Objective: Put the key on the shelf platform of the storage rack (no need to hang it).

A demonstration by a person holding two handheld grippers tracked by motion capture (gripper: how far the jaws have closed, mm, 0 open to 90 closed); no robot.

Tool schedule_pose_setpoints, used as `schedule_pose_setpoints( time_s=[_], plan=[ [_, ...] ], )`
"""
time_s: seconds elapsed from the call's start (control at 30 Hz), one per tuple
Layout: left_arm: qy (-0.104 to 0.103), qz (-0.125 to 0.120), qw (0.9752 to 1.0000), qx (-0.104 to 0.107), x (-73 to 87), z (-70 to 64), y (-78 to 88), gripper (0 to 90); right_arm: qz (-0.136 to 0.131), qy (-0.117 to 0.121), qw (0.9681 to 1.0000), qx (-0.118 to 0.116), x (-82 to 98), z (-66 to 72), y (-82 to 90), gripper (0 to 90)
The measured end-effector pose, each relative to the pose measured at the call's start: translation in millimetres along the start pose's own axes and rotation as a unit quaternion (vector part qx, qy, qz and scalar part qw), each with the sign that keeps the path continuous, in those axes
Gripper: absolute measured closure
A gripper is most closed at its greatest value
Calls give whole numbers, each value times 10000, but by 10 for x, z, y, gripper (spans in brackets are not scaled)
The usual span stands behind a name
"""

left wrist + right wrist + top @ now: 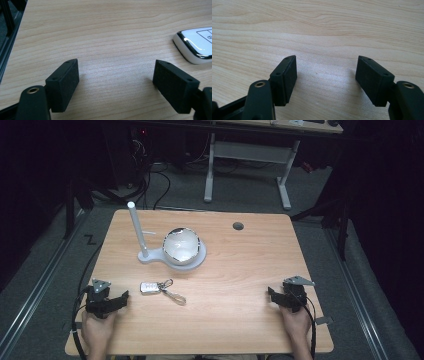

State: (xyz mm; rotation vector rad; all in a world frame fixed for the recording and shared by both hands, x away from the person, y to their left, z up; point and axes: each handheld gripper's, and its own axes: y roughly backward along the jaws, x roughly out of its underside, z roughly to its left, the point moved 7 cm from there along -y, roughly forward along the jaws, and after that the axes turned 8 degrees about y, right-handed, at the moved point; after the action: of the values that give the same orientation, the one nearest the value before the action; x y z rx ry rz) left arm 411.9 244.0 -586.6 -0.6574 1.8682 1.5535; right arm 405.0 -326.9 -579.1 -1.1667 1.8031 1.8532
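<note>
A white car key fob (148,287) with a key ring and loop lies on the wooden table (240,265), left of centre near the front. My left gripper (121,298) rests at the front left, a short way left of the fob, open with bare wood between its jaws. In the left gripper view the fob (195,46) lies ahead and to the right of that gripper (116,76). My right gripper (271,296) sits at the front right, open over bare wood, as the right gripper view (327,71) confirms.
A white stand with an upright post (137,230) and a round base holding a white bowl (181,245) stands behind the fob. A cable hole (238,226) sits at the table's back. Desk legs and cables lie on the floor beyond.
</note>
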Motion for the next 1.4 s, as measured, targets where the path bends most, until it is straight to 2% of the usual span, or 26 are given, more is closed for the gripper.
schedule_pose_setpoints(
  time_s=[0.33, 0.83, 0.97, 1.07, 1.13, 1.23, 1.27, 1.4],
  plan=[
    [46, -19, 10000, -31, 6, -14, 9, 232, 2, 0, 10000, 1, -1, 0, -1, 340],
    [-398, 161, 9986, 321, 45, -65, 60, 190, 4, 12, 10000, -14, 0, 1, 0, 335],
    [-581, 102, 9976, 363, 28, -152, 113, 185, 4, 6, 10000, -14, 0, 3, 0, 334],
    [-634, 65, 9972, 399, 13, -213, 143, 186, 2, 10, 10000, -15, 0, 2, 0, 334],
    [-772, 29, 9959, 476, -7, -325, 186, 189, 1, 10, 10000, -20, 0, 2, 0, 333],
    [-841, 7, 9950, 542, -24, -405, 201, 190, 1, 11, 10000, -21, 0, 3, 1, 333],
    [-925, -4, 9938, 611, -45, -483, 216, 189, 2, 4, 10000, -24, 0, 4, 1, 332],
    [-1061, 7, 9916, 736, -82, -613, 224, 185, -1, 14, 10000, -23, 1, 3, 1, 332]
  ],
)
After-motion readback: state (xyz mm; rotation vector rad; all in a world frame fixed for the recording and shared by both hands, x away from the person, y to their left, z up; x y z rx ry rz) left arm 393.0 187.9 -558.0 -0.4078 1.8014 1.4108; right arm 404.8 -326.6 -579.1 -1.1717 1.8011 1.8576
